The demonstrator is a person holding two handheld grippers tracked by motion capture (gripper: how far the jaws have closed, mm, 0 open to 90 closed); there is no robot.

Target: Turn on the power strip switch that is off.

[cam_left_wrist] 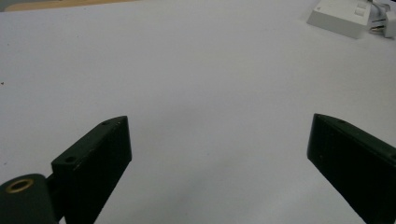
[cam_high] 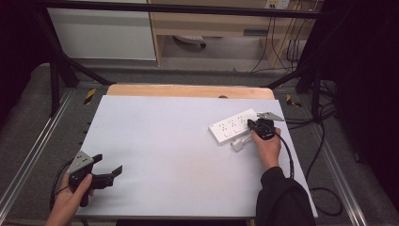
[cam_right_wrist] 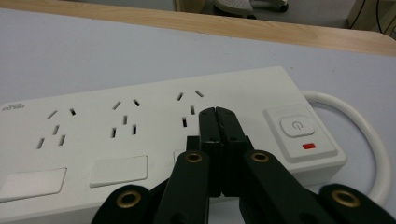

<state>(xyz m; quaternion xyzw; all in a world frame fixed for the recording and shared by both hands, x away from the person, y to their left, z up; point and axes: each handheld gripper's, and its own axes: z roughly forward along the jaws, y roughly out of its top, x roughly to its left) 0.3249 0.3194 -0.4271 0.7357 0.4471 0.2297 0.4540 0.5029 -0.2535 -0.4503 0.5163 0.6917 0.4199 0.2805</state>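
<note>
Jaws of the right gripper (cam_right_wrist: 218, 112) are pressed tight together with nothing between them. Their tips sit over the power strip (cam_right_wrist: 140, 140), just in front of the last set of holes and a little to the side of the power button (cam_right_wrist: 297, 126). I cannot tell if the tips touch the strip.

From the high view, the strip (cam_high: 233, 125) lies on the right part of the table (cam_high: 155, 141). Its long side runs at a slant, from near the person up and away to the right. A small white plug (cam_high: 237, 145) lies just beside it, on the near side. The right gripper (cam_high: 258, 125) is right at the strip, so that hand is much nearer.

The left gripper (cam_high: 109, 165) is well apart, down at the near left corner of the table. Its jaws stand wide open and hold nothing. The strip (cam_left_wrist: 338, 16) is far off from it, up and to the right.

I think the button comes next: it is a short way sideways along the strip from the shut tips.
</note>
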